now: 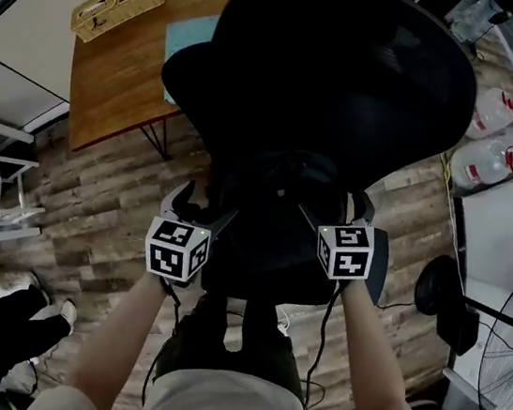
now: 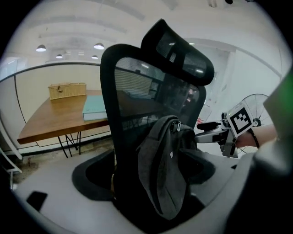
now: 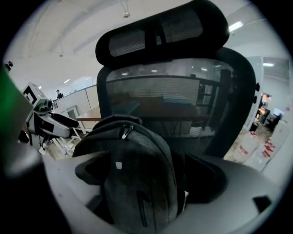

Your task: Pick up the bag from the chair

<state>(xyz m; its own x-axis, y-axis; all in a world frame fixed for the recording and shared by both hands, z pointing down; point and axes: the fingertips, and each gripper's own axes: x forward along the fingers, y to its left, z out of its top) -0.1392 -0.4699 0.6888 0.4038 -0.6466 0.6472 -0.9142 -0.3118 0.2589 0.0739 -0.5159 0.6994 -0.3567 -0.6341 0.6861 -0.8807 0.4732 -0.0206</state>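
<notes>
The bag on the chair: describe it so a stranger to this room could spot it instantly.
Find the black mesh-backed office chair by the wooden table. The bag stands upright on its seat against the backrest. It is grey fabric with a metal zipper pull, paler than the chair.

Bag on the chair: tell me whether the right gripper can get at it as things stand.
Probably yes. The right gripper's jaws stand apart with the bag upright between them, leaning on the chair back. Nothing lies between jaws and bag; the left gripper is off to the side.
</notes>
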